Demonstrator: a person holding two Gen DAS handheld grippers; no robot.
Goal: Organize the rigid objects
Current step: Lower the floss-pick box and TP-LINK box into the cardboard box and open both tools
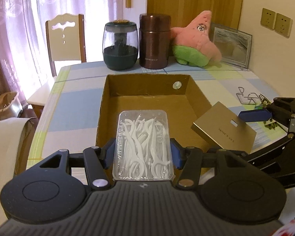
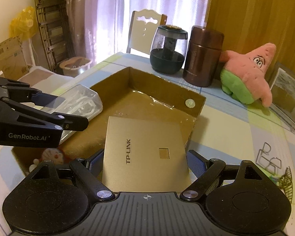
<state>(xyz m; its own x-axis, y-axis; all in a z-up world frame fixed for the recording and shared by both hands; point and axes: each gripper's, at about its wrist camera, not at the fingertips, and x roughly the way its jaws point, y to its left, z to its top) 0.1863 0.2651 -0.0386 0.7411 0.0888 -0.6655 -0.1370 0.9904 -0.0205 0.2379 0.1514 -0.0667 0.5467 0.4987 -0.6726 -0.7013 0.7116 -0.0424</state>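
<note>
Left gripper (image 1: 143,153) clamped on clear plastic case (image 1: 142,147) of white floss picks, blue pads pressed against both long sides; case held over near edge of open cardboard box (image 1: 147,87). Right gripper (image 2: 145,165) closed on flat gold TP-LINK box (image 2: 145,153), jaws spread fairly wide across its breadth, gold box tilted above the cardboard box's right side. Cardboard box set on checked tablecloth (image 1: 78,98); small cartoon figure (image 2: 53,155) glimpsed inside at near corner. Beyond box: dark glass jar (image 1: 120,45), brown steel flask (image 1: 155,41), pink star plush (image 1: 196,41), framed picture (image 1: 232,45) against wall. Wire puzzle (image 2: 269,157) lay on cloth to right, apart from box.
</note>
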